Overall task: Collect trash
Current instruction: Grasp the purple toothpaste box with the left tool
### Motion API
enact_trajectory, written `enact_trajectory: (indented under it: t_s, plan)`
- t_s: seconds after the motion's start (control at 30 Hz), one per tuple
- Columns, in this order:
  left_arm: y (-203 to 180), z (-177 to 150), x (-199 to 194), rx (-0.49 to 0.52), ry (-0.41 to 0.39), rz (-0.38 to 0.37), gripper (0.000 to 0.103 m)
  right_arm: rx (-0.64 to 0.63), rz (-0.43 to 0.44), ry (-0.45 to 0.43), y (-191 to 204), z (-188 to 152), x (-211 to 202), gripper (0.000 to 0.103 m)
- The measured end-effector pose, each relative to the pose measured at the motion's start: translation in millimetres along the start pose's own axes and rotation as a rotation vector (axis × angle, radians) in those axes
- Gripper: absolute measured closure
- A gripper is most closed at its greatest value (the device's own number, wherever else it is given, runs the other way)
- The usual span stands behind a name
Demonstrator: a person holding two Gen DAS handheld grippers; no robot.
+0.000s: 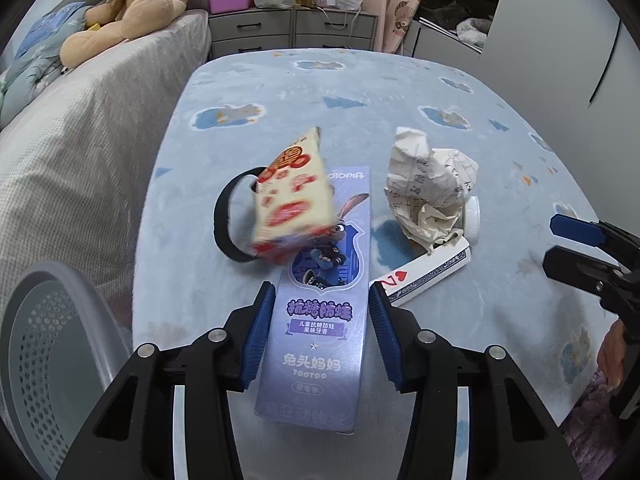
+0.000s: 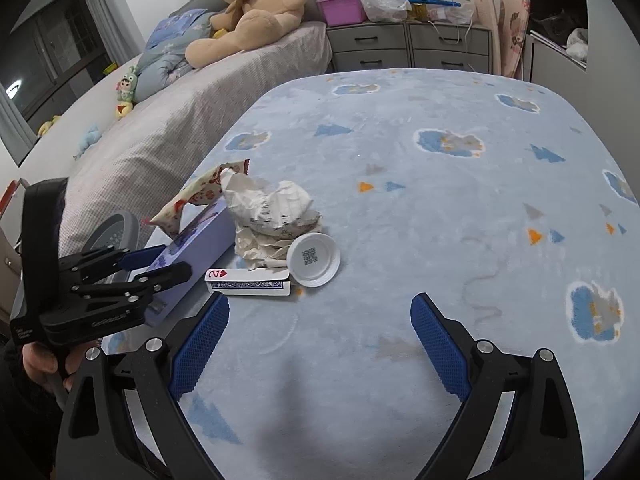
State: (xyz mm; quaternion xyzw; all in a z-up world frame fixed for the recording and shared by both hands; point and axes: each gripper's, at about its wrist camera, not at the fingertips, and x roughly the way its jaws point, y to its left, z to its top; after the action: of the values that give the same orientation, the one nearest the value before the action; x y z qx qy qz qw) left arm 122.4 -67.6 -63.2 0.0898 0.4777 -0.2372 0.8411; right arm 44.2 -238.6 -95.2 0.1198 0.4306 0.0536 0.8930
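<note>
**Box lies straight down the left claw's line**

My left claw [image 1: 318,332] brackets the purple box [image 1: 320,320] at lower centre, long axis running away from me; whether the pads press it I can't tell. Right claw [image 2: 320,344] gapes, empty. Only the right view shows the cap's [image 2: 313,258] open face beside the paper wad [image 2: 276,216].

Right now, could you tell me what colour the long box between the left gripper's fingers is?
The toothpaste box is pale purple; left wrist view.
</note>
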Motion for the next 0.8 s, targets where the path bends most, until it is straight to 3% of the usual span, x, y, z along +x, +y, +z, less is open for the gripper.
enact_trajectory:
  t_s: [0.3, 0.6, 0.8]
  plan:
    - [-1, -19, -27, -0.016, -0.050, 0.011, 0.058, 0.004, -0.031, 0.017, -2, -2, 10, 0.012]
    - [3, -50, -27, -0.052, 0.007, 0.015, 0.059, -0.002, -0.041, 0.021, 2, -3, 16, 0.012]
    - [3, -53, -26, -0.041, 0.008, 0.031, 0.058, -0.016, -0.041, 0.023, 8, -5, 18, 0.012]
